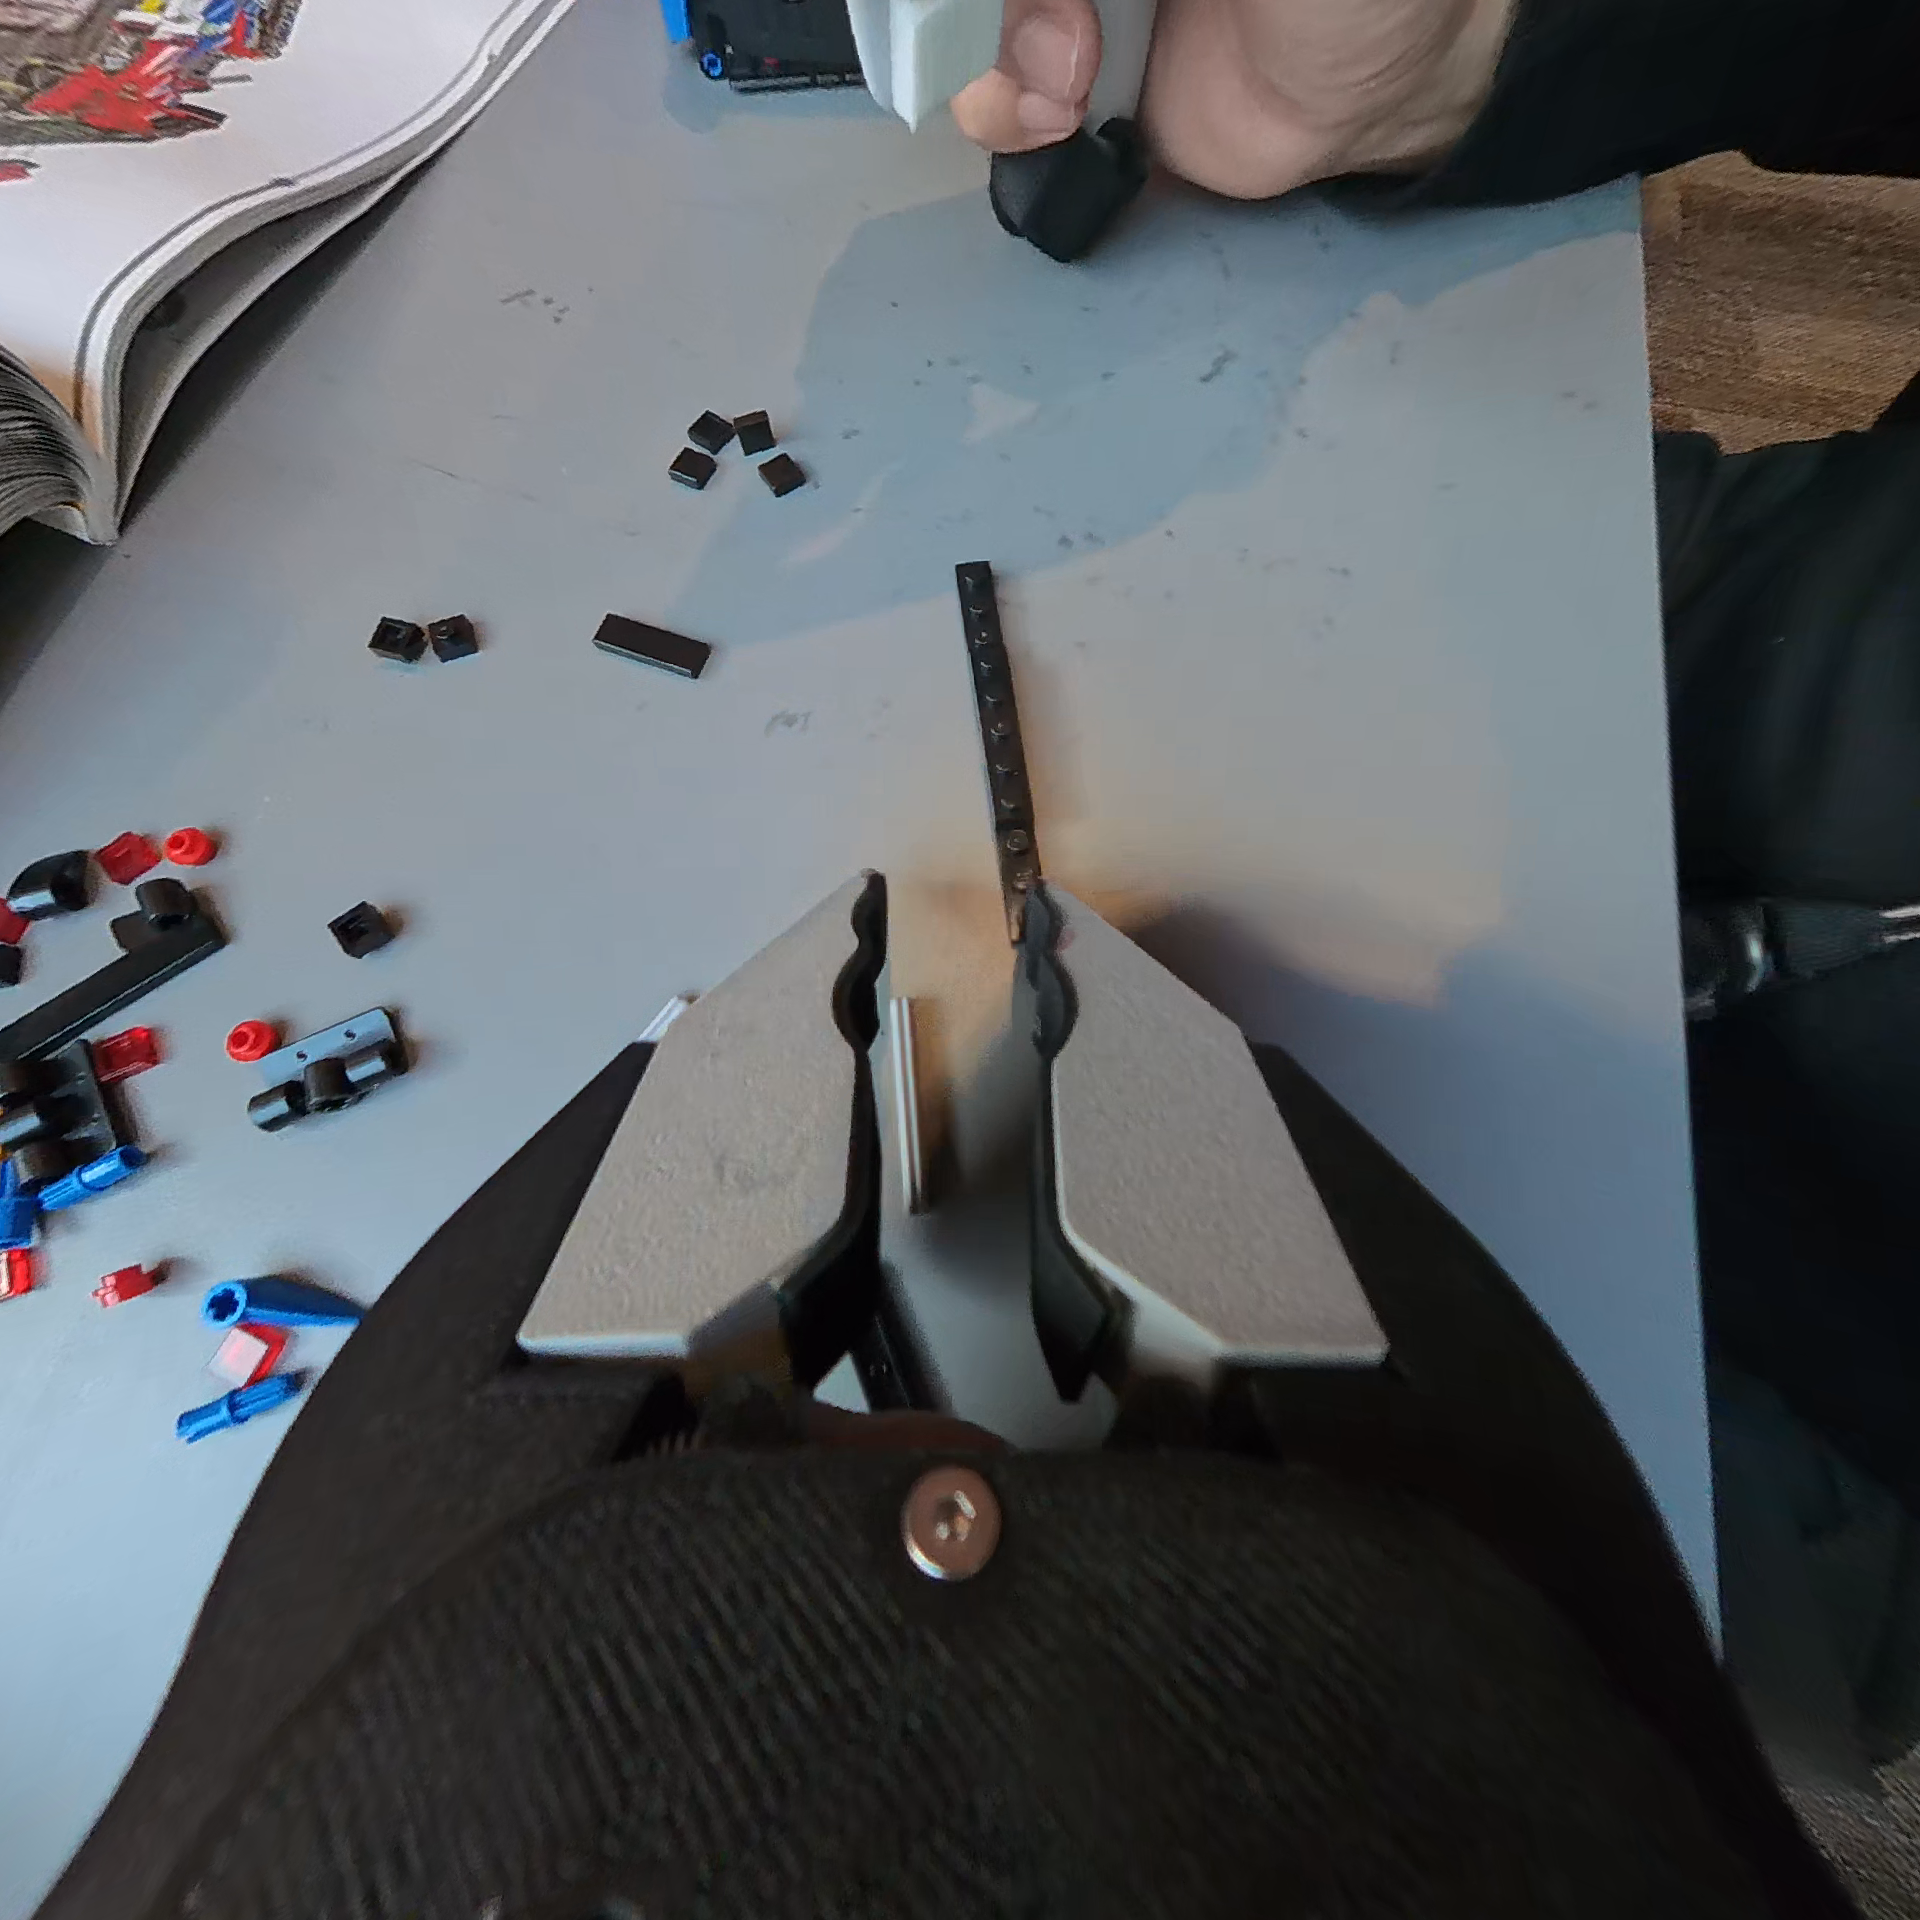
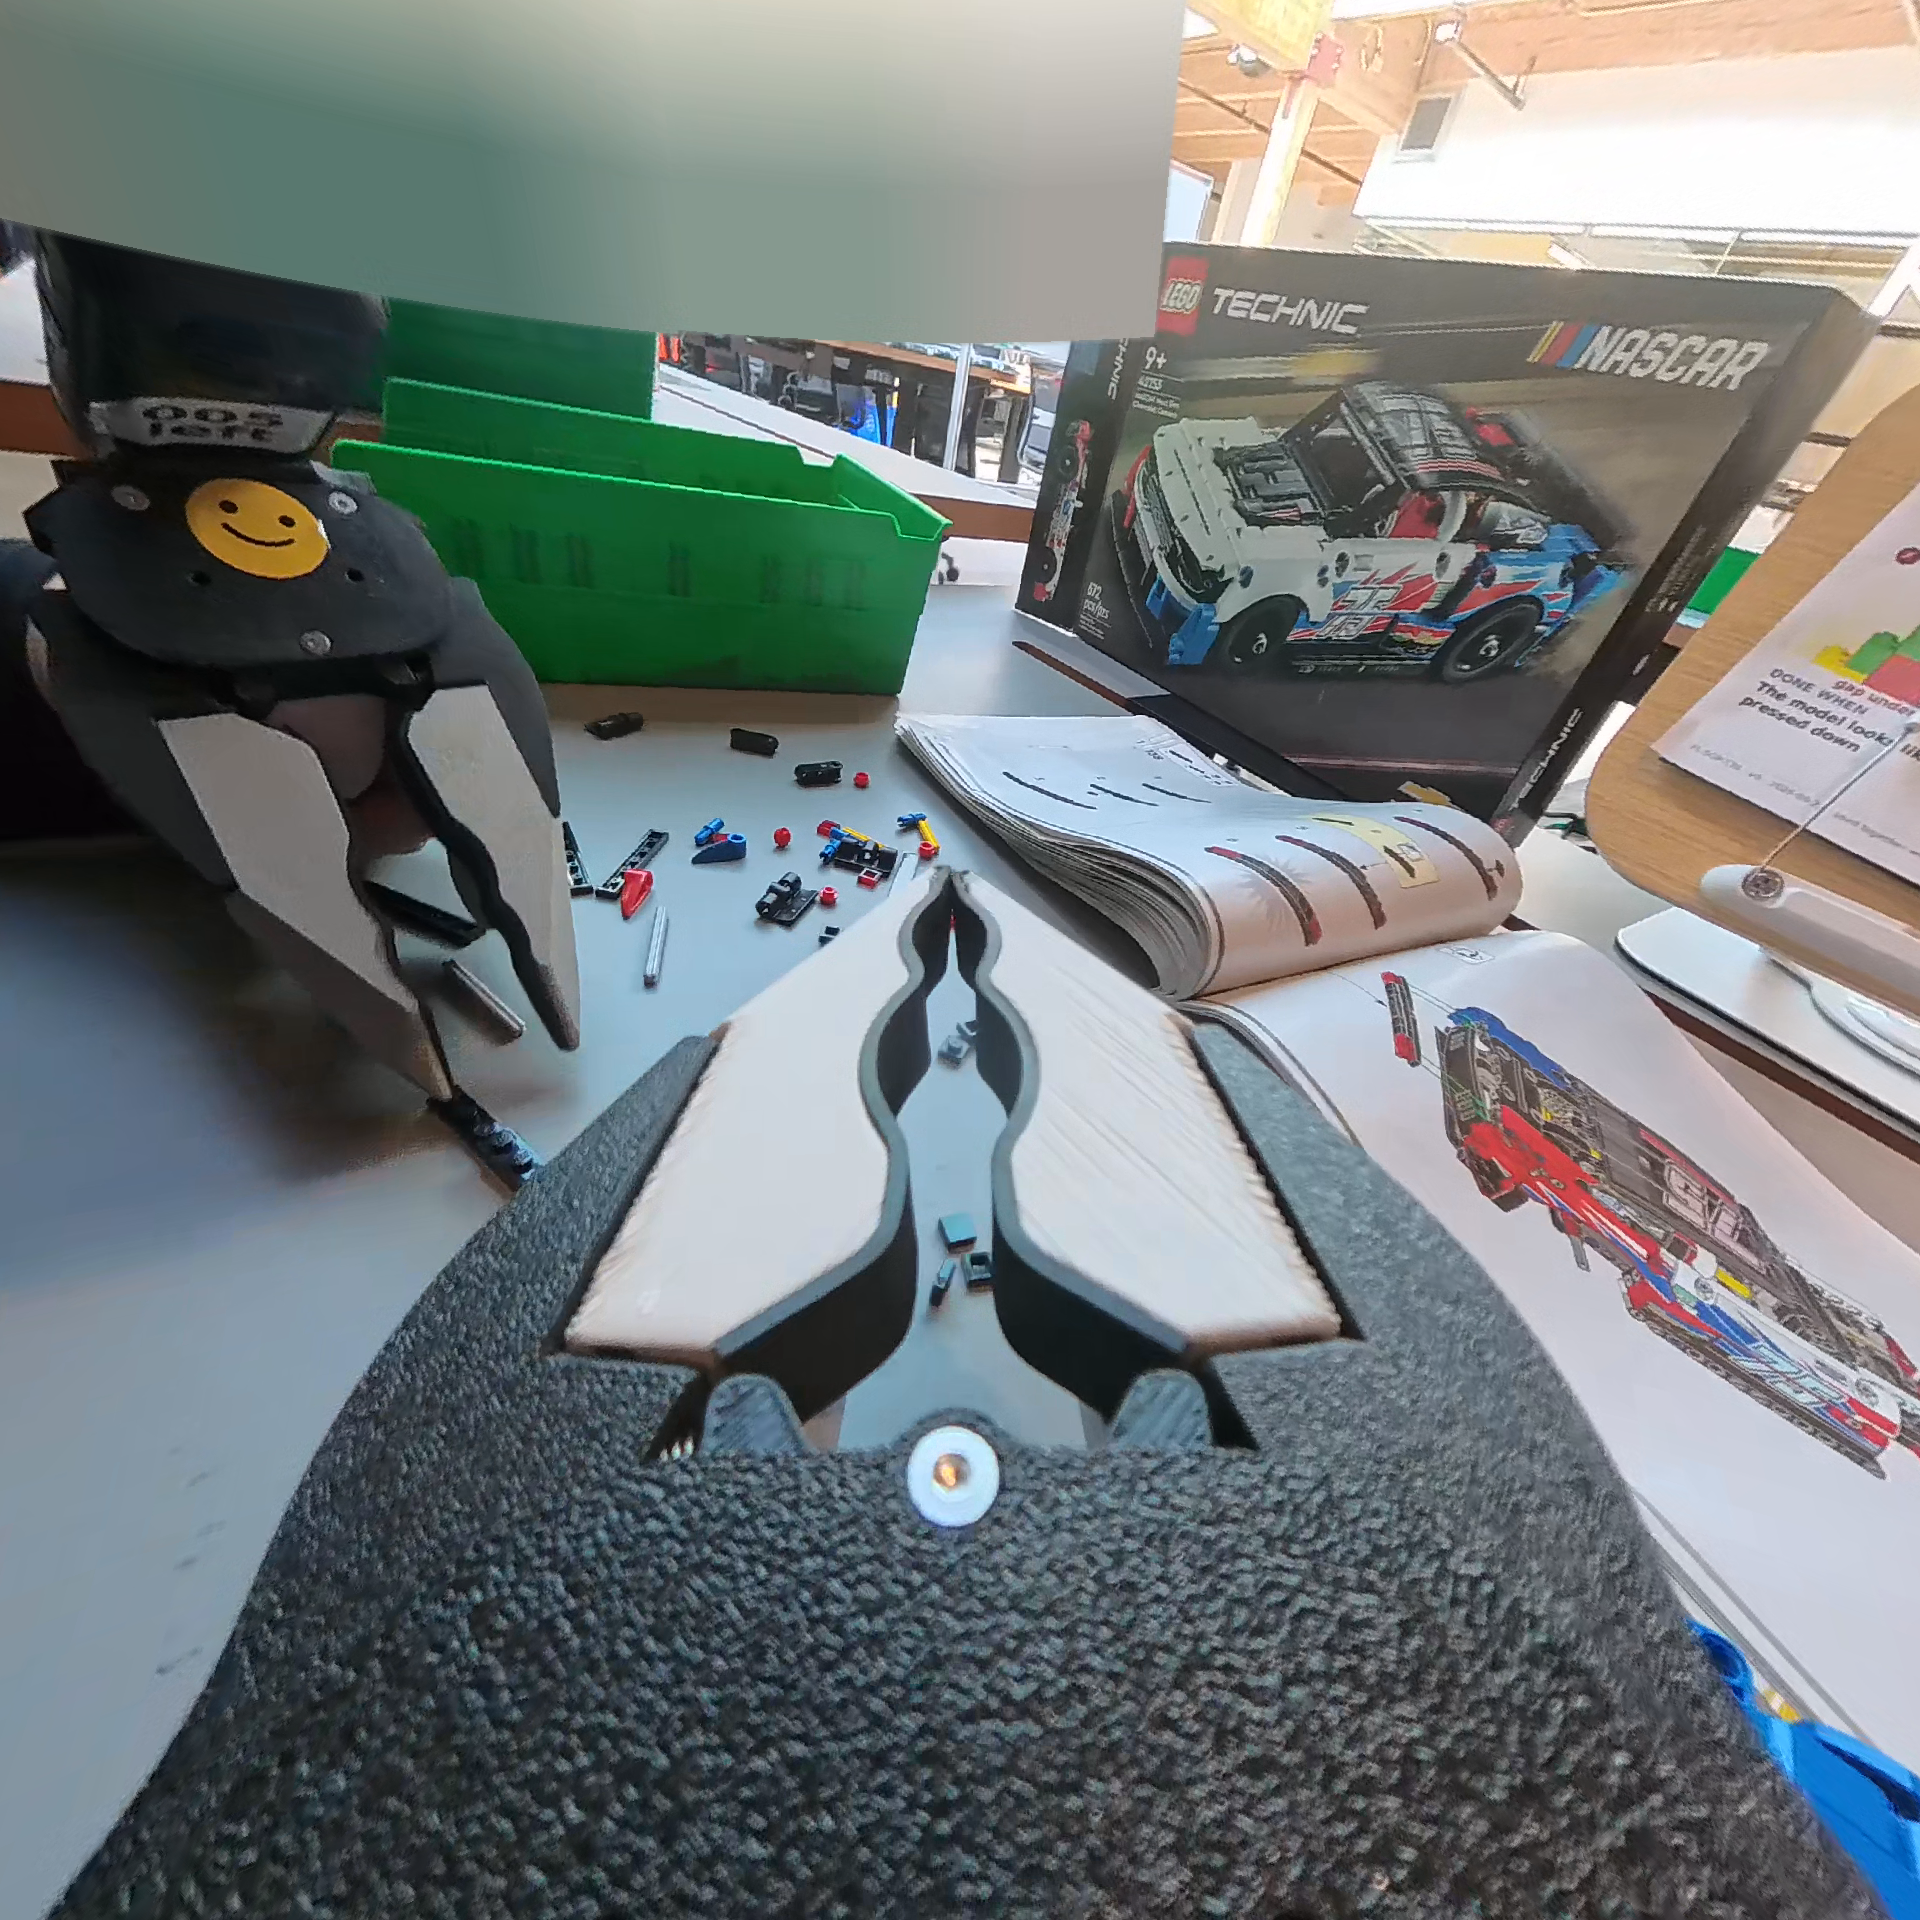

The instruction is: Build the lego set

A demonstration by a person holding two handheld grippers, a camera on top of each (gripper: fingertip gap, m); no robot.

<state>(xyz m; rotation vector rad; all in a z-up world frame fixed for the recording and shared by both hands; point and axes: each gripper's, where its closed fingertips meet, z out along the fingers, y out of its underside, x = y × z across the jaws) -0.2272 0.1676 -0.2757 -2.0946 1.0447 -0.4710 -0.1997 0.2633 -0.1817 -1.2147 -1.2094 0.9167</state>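
My left gripper (image 1: 951,904) is open and low over the grey table (image 1: 1299,727). A long thin black studded plate (image 1: 995,717) lies flat ahead of it, its near end touching the tip of the right finger (image 1: 1039,935). A short grey axle (image 1: 906,1101) lies between the fingers. In the right wrist view the left gripper (image 2: 504,1060) stands at the left, one fingertip on the black plate (image 2: 483,1132). My right gripper (image 2: 951,883) is shut with nothing visible in it. It hovers above several small black tiles (image 2: 958,1231).
Small black tiles (image 1: 738,452), a flat black tile (image 1: 651,644) and loose red, blue and black parts (image 1: 104,1039) lie to the left. The open instruction booklet (image 2: 1558,1195), the set's box (image 2: 1403,520) and a green bin (image 2: 644,561) stand around. The table edge (image 1: 1662,831) runs close on the right. The left gripper's tips are roughly 15 centimeters from the right gripper's. The flat black tile (image 1: 651,644) is about 8 centimeters from my left fingertips.
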